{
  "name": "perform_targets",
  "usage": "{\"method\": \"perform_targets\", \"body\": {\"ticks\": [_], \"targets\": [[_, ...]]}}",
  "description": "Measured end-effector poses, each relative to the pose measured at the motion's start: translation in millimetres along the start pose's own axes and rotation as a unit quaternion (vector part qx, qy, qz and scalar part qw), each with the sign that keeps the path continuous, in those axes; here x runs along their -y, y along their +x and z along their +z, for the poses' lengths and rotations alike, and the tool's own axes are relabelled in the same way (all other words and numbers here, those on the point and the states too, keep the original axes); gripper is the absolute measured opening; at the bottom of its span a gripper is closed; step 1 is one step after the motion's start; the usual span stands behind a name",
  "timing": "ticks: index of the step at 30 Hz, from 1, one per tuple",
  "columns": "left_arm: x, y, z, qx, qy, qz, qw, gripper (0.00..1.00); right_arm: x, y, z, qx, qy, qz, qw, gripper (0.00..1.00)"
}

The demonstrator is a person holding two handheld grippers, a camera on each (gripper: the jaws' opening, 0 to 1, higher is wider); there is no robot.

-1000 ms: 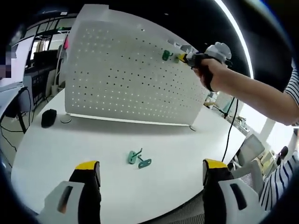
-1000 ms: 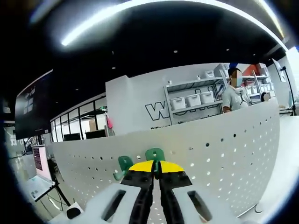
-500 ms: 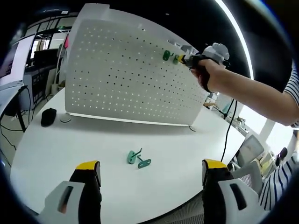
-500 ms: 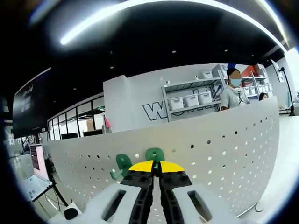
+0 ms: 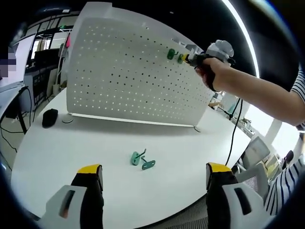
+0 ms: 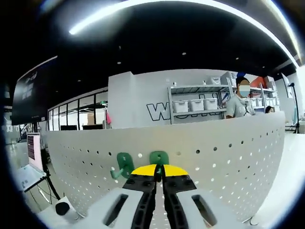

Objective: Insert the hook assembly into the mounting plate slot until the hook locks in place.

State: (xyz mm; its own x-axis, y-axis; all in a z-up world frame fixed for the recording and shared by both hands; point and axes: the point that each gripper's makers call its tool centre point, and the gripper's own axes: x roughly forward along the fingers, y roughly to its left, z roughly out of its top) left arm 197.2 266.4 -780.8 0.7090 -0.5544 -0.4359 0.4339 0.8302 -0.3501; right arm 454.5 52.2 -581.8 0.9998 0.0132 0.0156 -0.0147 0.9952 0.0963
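Your right gripper [image 6: 158,168] is clamped on a green hook [image 6: 158,157] pressed against the top of the white pegboard [image 6: 228,157], just beside a seated green hook [image 6: 124,164]; keep it square and push until it locks. Your left gripper [image 5: 155,179] hangs with jaws apart over the white table [image 5: 57,157], where two spare hooks [image 5: 142,160] lie.

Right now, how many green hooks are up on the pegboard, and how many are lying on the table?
Green hooks on the pegboard: 2, one already hanging and one held at the board by the right gripper, whose jaws are shut on it
Green hooks lying on the table: 2
Total: 4
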Motion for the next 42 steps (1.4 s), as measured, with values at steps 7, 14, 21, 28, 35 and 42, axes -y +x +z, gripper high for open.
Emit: {"method": "perform_targets", "body": {"ticks": [7, 14, 21, 28, 35, 42], "targets": [[0.1, 0.1, -1.0, -0.003, 0.002, 0.000, 1.0000, 0.91, 0.7, -9.8, 7.9, 0.003, 0.010, 0.017, 0.9998, 0.12], [0.1, 0.2, -1.7, -0.005, 0.006, 0.002, 1.0000, 0.90, -7.3, -26.2, 23.2, 0.016, 0.035, 0.056, 0.9977, 0.20], [1.5, -0.1, -3.0, -0.009, 0.012, -0.001, 0.9999, 0.90, -4.5, -41.9, 26.3, 0.010, 0.043, 0.071, 0.9964, 0.21], [3.0, -0.8, -3.2, -0.010, 0.019, -0.003, 0.9998, 0.90, -1.4, -63.0, 18.7, -0.011, 0.020, 0.085, 0.9961, 0.26], [3.1, -1.2, -3.6, -0.011, 0.021, -0.004, 0.9997, 0.89, 2.8, -98.9, -33.2, -0.109, 0.022, 0.130, 0.9852, 0.26], [4.3, -0.3, -5.9, -0.019, 0.035, -0.001, 0.9992, 0.87, 18.8, -134.2, -64.2, -0.147, 0.027, 0.125, 0.9808, 0.26]]}}
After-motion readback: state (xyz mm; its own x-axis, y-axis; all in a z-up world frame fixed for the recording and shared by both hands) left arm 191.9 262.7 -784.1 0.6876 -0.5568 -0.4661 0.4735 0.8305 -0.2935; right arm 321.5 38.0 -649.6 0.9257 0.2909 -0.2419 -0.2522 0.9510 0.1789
